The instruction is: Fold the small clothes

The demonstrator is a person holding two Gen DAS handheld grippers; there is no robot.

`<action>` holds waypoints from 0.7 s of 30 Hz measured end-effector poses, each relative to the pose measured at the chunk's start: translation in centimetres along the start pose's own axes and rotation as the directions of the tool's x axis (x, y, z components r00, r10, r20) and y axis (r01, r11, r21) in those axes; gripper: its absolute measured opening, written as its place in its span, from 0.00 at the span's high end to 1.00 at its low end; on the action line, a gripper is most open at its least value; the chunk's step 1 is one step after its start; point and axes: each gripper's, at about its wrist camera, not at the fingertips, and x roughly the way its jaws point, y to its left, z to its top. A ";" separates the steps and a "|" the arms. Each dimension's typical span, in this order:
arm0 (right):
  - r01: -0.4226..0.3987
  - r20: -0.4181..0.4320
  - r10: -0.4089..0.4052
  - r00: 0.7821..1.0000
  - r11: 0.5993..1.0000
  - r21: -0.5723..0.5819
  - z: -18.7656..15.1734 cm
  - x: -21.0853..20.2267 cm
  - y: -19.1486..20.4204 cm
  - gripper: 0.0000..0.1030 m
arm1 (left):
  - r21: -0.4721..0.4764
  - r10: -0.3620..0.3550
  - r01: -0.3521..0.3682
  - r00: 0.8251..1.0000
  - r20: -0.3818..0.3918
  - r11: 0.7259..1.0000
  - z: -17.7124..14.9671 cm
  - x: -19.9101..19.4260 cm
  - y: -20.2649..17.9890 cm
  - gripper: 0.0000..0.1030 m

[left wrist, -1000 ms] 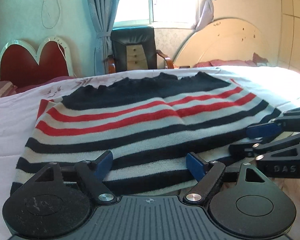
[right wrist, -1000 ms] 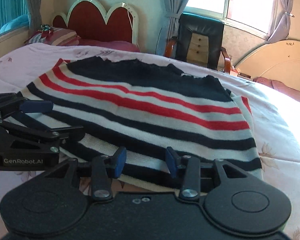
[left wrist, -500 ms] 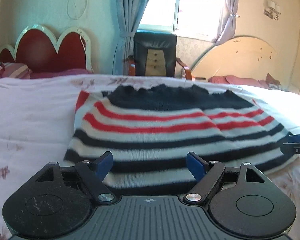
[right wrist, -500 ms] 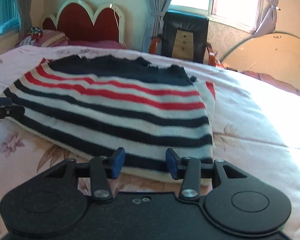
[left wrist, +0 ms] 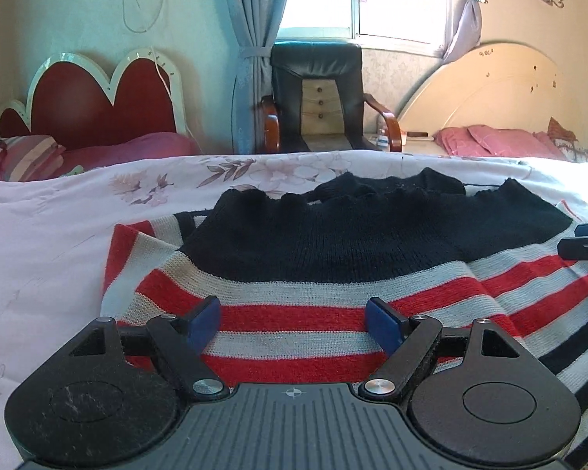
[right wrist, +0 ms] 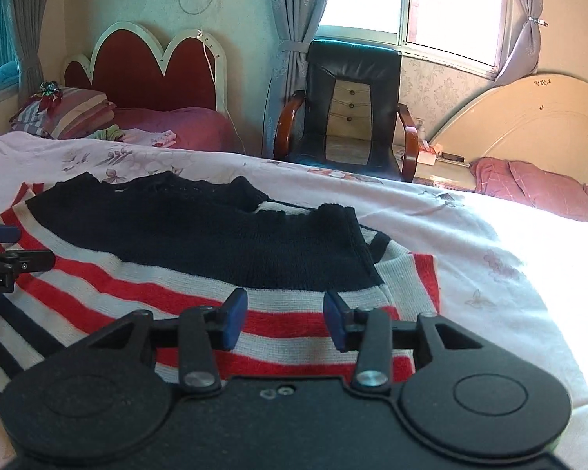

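Note:
A knitted sweater (left wrist: pixel 333 266) with a black top band and red, white and black stripes lies flat on the bed; it also shows in the right wrist view (right wrist: pixel 200 250). My left gripper (left wrist: pixel 294 323) is open and empty, low over the red stripes near the sweater's left side. My right gripper (right wrist: pixel 284 319) is open and empty, low over the red stripes near the sweater's right edge. The right gripper's tip shows at the right edge of the left wrist view (left wrist: pixel 586 244); the left gripper's tip shows at the left edge of the right wrist view (right wrist: pixel 8 258).
The sweater lies on a pale floral bedsheet (left wrist: pixel 58 243). Behind the bed stand a red scalloped headboard (left wrist: pixel 94 105), a black armchair (left wrist: pixel 317 94) under the window, and a cream headboard (left wrist: pixel 501 90) with pink pillows (right wrist: pixel 529 184).
Both grippers have moved forward over the sweater, from its striped bottom hem up to the red stripes below the black band. Both stay open and empty.

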 end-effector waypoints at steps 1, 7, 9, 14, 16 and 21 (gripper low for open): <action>0.002 -0.010 -0.002 1.000 1.000 -0.009 -0.1 0.4 0.0 0.60 | -0.006 -0.001 0.001 1.000 0.004 1.000 -0.1 0.1 0.1 0.20; 0.012 -0.026 -0.013 1.000 0.999 -0.035 -1.1 1.7 0.0 0.58 | -0.006 -0.003 0.003 1.000 0.015 1.000 -0.3 0.2 0.2 0.17; 0.024 -0.024 -0.025 0.999 0.999 -0.046 -1.0 1.8 0.3 0.57 | -0.007 -0.004 0.004 1.000 0.015 1.000 -0.2 0.3 0.3 0.17; 0.028 -0.028 -0.029 0.999 0.999 -0.044 -0.9 1.7 0.4 0.58 | -0.006 0.021 -0.021 1.000 0.008 1.000 0.0 -0.3 0.3 0.17; 0.013 -0.021 -0.013 1.000 1.000 -0.010 -0.7 0.9 0.1 0.60 | -0.017 0.074 -0.074 0.997 0.025 0.997 -0.1 -1.6 0.8 0.17; -0.027 0.028 0.026 0.999 0.999 0.034 -0.6 -2.4 -0.7 0.72 | -0.176 0.089 -0.075 0.993 0.076 0.981 -3.1 -7.2 4.6 0.17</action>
